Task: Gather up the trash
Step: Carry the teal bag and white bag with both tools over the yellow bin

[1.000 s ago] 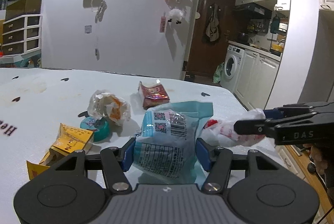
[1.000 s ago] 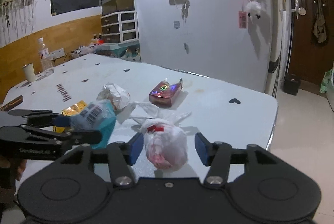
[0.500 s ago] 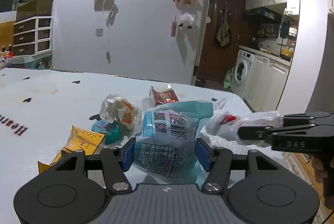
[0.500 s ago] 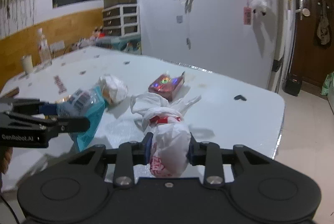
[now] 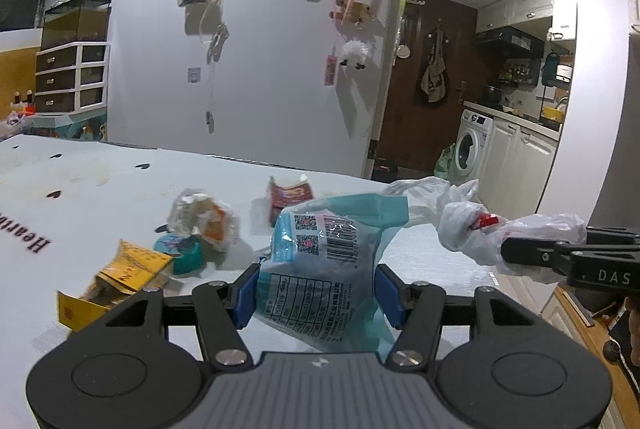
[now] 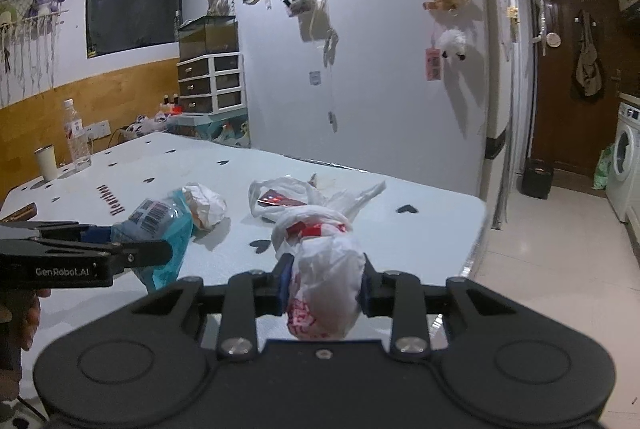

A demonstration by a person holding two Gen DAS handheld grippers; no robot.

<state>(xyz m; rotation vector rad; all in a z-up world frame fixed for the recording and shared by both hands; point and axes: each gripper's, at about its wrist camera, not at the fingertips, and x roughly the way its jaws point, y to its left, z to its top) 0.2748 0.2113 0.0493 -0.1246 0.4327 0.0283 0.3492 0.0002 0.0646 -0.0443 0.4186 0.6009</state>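
Since the earlier frames, the white plastic bag (image 6: 326, 281) has been closed upon by the right gripper (image 6: 324, 287) and raised off the desk (image 6: 420, 229), its knotted top and loose handles now seen stretched out in front of the blue pads. That bag is held pinched narrowly between the two pads, bulging above and below them. The left gripper (image 5: 316, 295) is kept at a middling width, clamped on the teal snack packet (image 5: 324, 269), whose barcode side is turned toward the camera. In the left wrist view the white plastic bag (image 5: 480, 233) is seen to the right of the teal snack packet, gripped by the black fingers of the other tool. Beyond the packet, a red wrapper (image 5: 290, 195) is left lying on the desk (image 5: 100, 197); to the left of the packet a crumpled clear wrapper (image 5: 202, 219) is found, with a round teal lid (image 5: 180, 253) just beside it and a yellow carton (image 5: 120, 277) farther left. In the right wrist view a water bottle (image 6: 78, 137) and a pale cup (image 6: 46, 163) are seen standing well beyond the packet, at the far left edge of the desk.
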